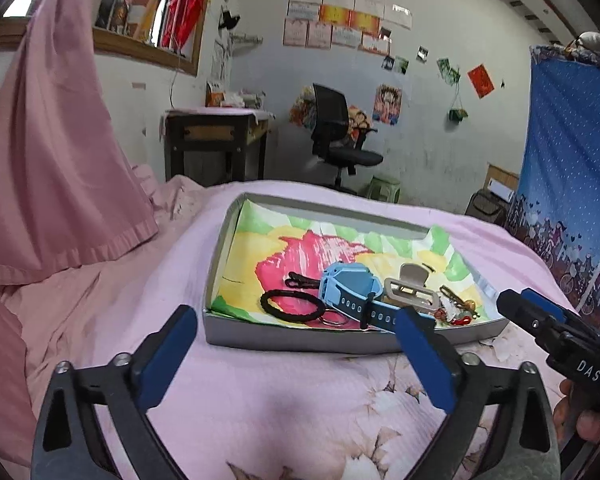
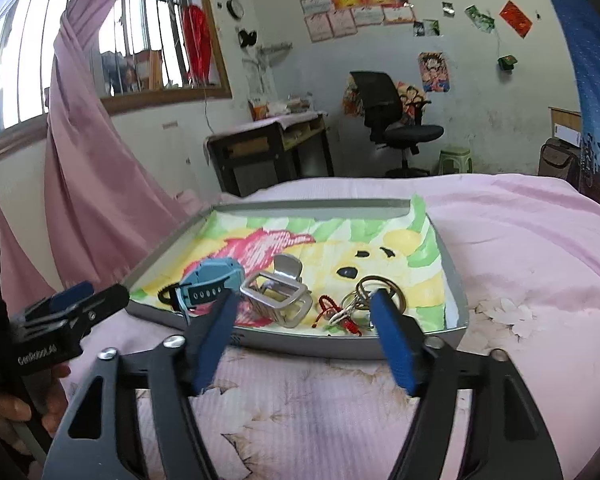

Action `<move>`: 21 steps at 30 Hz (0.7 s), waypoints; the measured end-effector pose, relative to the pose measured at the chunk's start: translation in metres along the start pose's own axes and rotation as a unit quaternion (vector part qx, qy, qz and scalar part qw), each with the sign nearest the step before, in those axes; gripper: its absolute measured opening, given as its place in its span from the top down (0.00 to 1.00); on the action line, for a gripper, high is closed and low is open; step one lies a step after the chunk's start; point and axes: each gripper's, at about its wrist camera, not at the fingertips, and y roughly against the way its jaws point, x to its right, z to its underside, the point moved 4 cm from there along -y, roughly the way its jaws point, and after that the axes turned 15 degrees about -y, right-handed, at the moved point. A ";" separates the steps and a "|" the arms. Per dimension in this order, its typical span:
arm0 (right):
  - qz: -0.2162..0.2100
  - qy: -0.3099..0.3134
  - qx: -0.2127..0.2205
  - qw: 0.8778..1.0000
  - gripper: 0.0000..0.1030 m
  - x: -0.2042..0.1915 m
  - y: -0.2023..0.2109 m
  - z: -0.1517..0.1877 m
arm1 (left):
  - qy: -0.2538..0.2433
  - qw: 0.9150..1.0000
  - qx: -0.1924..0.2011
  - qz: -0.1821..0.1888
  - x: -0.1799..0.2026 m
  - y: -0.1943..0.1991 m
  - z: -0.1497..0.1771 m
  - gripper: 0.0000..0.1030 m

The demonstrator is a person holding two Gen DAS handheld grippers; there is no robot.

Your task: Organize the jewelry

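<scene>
A shallow grey box [image 1: 300,340] [image 2: 458,280], lined with a painted paper, lies on the pink bed. In it are a blue watch [image 1: 350,284] [image 2: 210,278], a black hair tie [image 1: 292,306], a black hair clip [image 1: 302,281], a silver claw clip [image 1: 410,292] [image 2: 278,296], metal key rings [image 2: 374,292] and a red cord charm [image 2: 340,318]. My left gripper [image 1: 296,334] is open and empty, just short of the box's near wall. My right gripper [image 2: 304,312] is open and empty, its tips over the near wall. Each gripper shows at the edge of the other's view [image 1: 540,320] [image 2: 80,304].
The pink bedspread [image 1: 280,400] has a flower print near me. A pink curtain [image 1: 52,140] hangs at the left. Beyond the bed stand a dark desk [image 1: 216,140], a black office chair [image 1: 336,136] and a green stool [image 2: 456,160]. A blue curtain [image 1: 572,160] hangs at the right.
</scene>
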 end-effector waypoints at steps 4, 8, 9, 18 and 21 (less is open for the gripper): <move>-0.006 -0.007 0.019 1.000 0.11 0.001 0.016 0.001 | 0.001 1.000 0.023 -0.004 0.001 0.016 0.006 0.00; -0.011 -0.010 0.036 0.999 0.03 -0.002 0.034 0.003 | 0.005 0.999 0.040 -0.007 0.001 0.031 0.010 0.00; -0.012 -0.008 0.041 0.999 0.01 -0.003 0.037 0.004 | 0.005 0.999 0.044 -0.008 0.001 0.035 0.011 0.00; -0.012 0.004 0.058 0.998 0.01 -0.008 0.067 0.020 | 0.001 0.998 0.062 -0.019 0.002 0.068 0.024 0.00; -0.012 0.002 0.060 0.998 0.01 -0.008 0.077 0.026 | -0.001 0.997 0.068 -0.023 0.002 0.079 0.028 0.00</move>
